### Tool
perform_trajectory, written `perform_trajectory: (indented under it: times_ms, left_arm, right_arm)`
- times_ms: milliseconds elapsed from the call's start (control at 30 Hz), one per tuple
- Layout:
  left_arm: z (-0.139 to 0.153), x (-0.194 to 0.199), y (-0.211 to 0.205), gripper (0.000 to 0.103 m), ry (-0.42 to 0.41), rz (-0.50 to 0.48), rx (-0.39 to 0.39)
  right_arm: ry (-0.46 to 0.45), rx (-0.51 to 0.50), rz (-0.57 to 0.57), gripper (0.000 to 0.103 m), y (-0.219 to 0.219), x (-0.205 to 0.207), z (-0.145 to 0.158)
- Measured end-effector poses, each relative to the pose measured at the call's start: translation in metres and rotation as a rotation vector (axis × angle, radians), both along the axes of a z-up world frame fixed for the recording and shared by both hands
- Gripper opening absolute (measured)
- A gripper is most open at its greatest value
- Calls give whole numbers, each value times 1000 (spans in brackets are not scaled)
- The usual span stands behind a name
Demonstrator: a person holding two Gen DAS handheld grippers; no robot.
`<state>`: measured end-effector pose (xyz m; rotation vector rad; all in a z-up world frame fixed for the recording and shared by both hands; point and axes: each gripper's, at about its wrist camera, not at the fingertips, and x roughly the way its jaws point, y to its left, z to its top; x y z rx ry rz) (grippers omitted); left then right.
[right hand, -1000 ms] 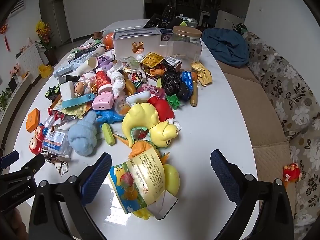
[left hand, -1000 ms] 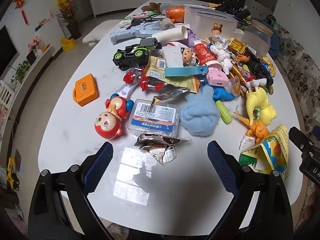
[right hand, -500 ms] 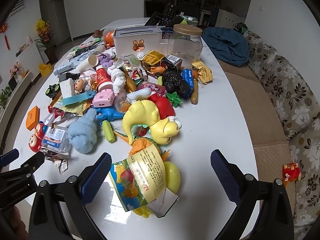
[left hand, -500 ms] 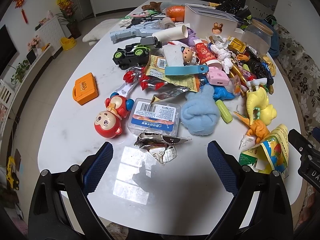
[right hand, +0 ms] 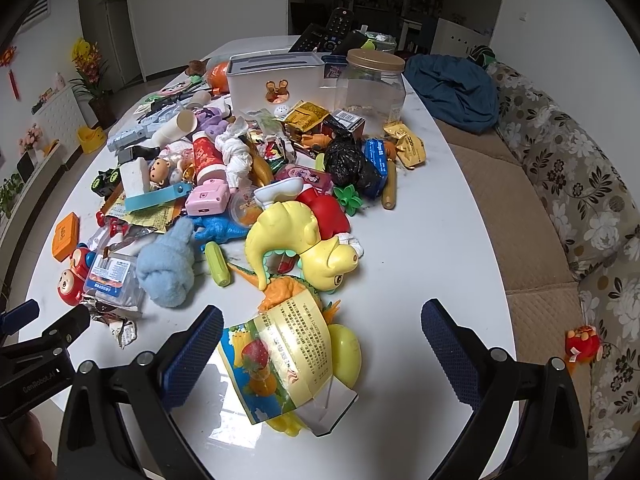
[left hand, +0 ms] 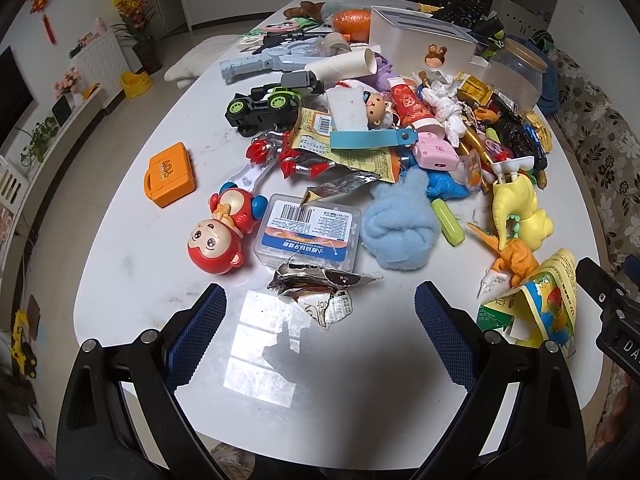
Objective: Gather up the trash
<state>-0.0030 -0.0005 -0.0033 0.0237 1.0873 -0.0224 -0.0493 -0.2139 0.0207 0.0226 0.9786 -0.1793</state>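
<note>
I hold both tongs above the near edge of the white counter [left hand: 120, 240], which carries a dense pile of toys and trash.

Left tongs [left hand: 320, 308]: jaws spread wide, nothing between them. They sit over a bare patch of counter. A crumpled foil wrapper [left hand: 320, 284] lies just ahead, between the fingertips and a clear plastic box [left hand: 308, 232] with a barcode label. The wrapper touches the near edge of that box. A red monkey toy [left hand: 218, 240] lies left of the box; a blue plush [left hand: 400, 228] lies right of it. An orange case [left hand: 170, 174] sits apart on the left.

Right tongs [right hand: 320, 320]: jaws spread wide, nothing gripped. A yellow printed snack bag [right hand: 288, 356] lies between the fingers, closer to the left finger, resting on a yellow-green egg shape [right hand: 346, 356]. Beyond it lie an orange dinosaur [right hand: 284, 290] and a yellow dinosaur [right hand: 296, 240].

More trash sits farther back in the right view: a black bag [right hand: 346, 160], a white crumpled tissue [right hand: 238, 156] and gold wrappers [right hand: 406, 146] near a clear jar [right hand: 370, 88]. A white bin [right hand: 274, 80] stands left of the jar.

The left tongs show at the lower left of the right view.
</note>
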Motion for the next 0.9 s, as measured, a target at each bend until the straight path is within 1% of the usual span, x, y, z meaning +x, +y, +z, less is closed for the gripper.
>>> perform_trajectory:
  times_ms: [167, 900]
  left_arm:
    - [1, 0, 1, 93, -7, 3, 5]
    - [-6, -5, 5, 93, 17, -5, -3]
  right_arm:
    - [5, 3, 0, 98, 1, 1, 0]
    - [35, 12, 6, 98, -1, -4, -10]
